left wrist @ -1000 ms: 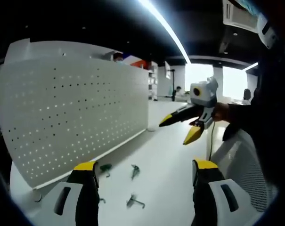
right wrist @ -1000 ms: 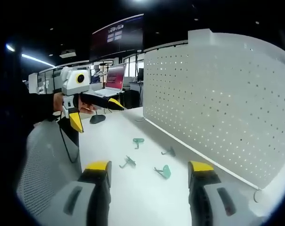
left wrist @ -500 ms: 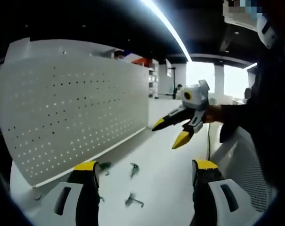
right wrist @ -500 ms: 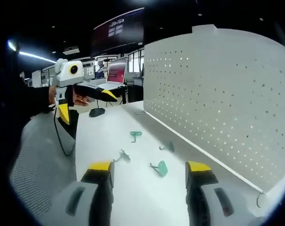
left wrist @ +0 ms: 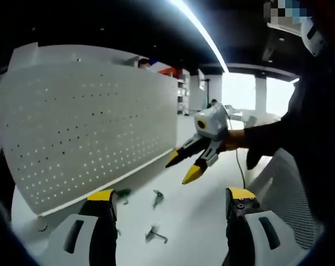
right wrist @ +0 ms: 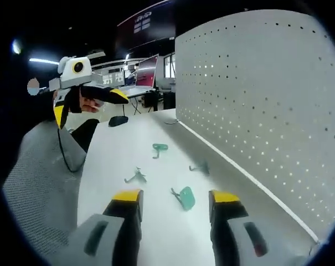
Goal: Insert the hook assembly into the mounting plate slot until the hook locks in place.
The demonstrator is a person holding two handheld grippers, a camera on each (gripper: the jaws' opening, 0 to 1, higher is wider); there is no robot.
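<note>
Right gripper (left wrist: 186, 166) dropped toward the hooks since a second ago, jaws apart, empty; left gripper (left wrist: 170, 202) apart too. Nearest green hook (right wrist: 185, 197) lay at 12 o'clock off its jaws, beside the pegboard (right wrist: 261, 94). Risk: a fast approach could knock it away.

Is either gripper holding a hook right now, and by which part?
Nothing is held. Both the left gripper and right gripper are open, and the hooks lie on the table.

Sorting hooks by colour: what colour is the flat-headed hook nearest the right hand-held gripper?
Teal green hook, clearest in the right gripper view, lying on the white table.
</note>
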